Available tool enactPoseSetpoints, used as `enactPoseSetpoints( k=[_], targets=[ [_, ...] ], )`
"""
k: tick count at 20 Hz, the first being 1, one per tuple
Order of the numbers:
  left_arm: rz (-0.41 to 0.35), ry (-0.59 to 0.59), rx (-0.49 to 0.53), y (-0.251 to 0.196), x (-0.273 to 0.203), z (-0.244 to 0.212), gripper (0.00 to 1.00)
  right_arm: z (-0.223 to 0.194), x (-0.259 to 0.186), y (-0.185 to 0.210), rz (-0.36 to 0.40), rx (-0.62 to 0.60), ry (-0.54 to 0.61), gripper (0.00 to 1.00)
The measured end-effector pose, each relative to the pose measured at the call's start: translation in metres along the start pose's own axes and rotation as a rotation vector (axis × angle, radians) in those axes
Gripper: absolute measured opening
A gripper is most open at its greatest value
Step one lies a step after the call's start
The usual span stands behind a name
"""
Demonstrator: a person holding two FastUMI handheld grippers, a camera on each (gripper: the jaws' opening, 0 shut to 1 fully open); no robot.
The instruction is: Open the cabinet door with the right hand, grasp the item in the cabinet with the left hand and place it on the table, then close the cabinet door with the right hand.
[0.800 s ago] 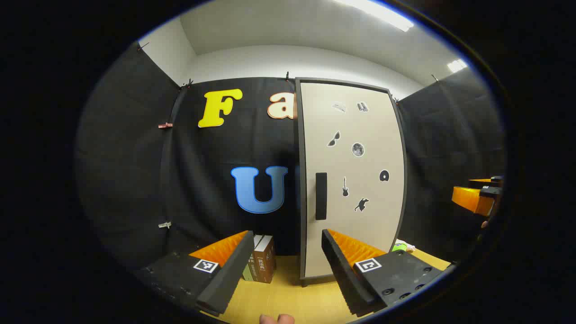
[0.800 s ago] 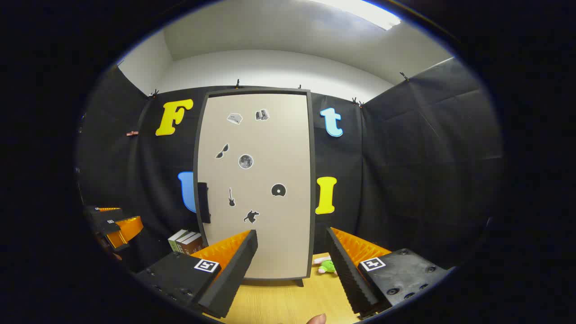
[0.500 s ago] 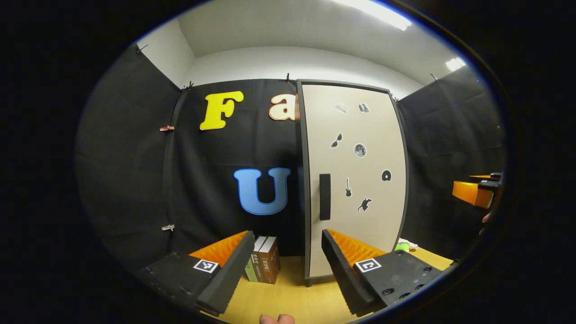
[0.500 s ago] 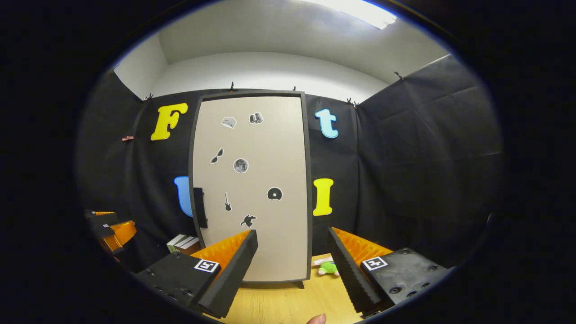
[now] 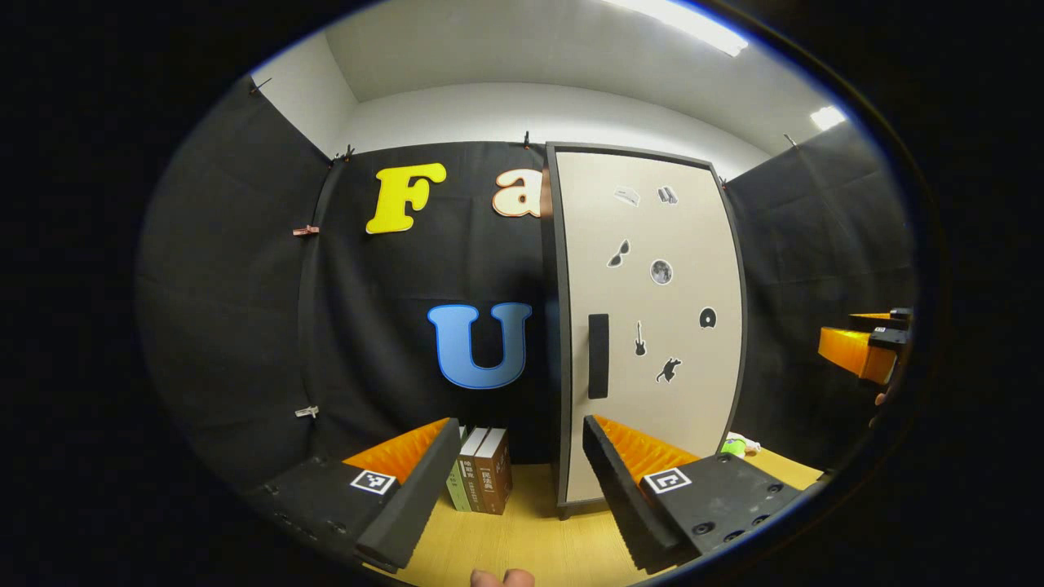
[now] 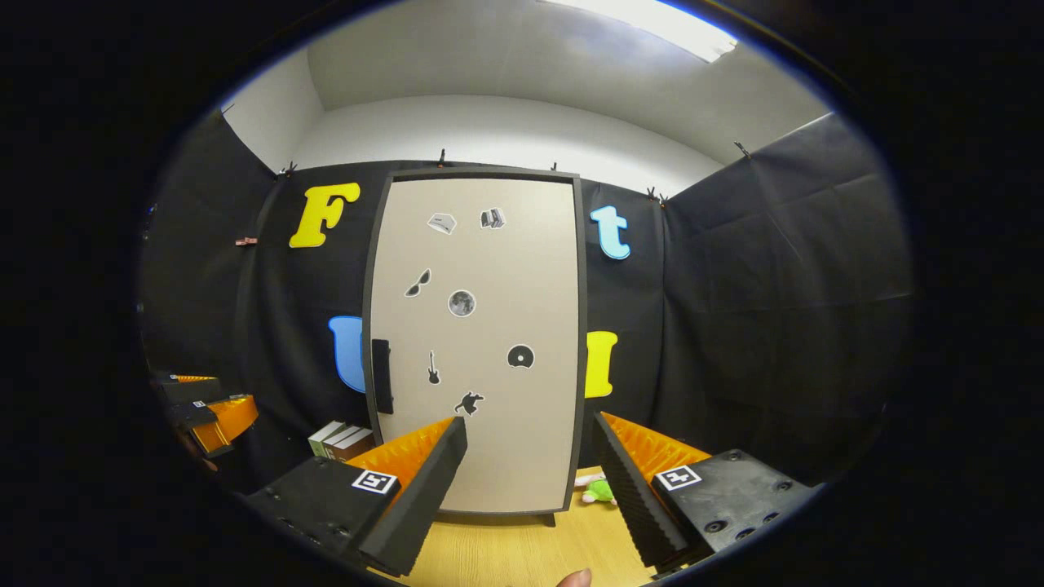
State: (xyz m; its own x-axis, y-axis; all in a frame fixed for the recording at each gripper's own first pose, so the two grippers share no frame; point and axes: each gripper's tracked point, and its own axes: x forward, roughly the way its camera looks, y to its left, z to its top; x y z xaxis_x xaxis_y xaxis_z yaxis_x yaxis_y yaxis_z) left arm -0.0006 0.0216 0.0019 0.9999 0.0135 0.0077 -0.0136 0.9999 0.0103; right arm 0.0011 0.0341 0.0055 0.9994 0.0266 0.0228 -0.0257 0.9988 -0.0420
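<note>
The cabinet (image 6: 477,342) stands upright on the wooden table (image 6: 522,554), its back against the black cloth wall. Its pale door (image 5: 652,326) is shut, so whatever sits inside is hidden and cannot be told. A dark vertical handle (image 6: 382,377) runs along the door's left edge at about mid height, and small black stickers are scattered over the door face.

In the right gripper view the right gripper (image 6: 528,481) hangs in front of the lower part of the door, jaws spread wide with nothing between them, apart from the door and well to the right of the handle. In the left gripper view the left gripper (image 5: 514,489) is likewise wide open and empty, held above the table just left of the cabinet's front edge.

A short row of books (image 5: 479,481) stands upright on the table beside the cabinet's left side, against the cloth; in the right gripper view the books (image 6: 341,440) sit below and left of the handle. A small green and white soft toy (image 6: 594,487) lies on the table at the cabinet's lower right corner, partly hidden behind the right gripper's finger. The other gripper shows at the far edge of each view, well clear of the cabinet. A fingertip (image 5: 502,578) peeks in at the bottom edge of the left gripper view
</note>
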Motion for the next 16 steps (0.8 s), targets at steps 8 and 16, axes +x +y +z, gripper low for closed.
enactPoseSetpoints(
  k=[8, 16],
  targets=[
    [0.003, 0.003, -0.001, 0.012, -0.005, -0.003, 0.95, 0.001, 0.008, 0.022, 0.022, 0.006, 0.005, 0.98],
    [0.071, 0.009, -0.010, 0.056, -0.021, -0.010, 0.95, 0.006, 0.043, 0.086, 0.106, 0.062, -0.008, 0.98]
  ],
)
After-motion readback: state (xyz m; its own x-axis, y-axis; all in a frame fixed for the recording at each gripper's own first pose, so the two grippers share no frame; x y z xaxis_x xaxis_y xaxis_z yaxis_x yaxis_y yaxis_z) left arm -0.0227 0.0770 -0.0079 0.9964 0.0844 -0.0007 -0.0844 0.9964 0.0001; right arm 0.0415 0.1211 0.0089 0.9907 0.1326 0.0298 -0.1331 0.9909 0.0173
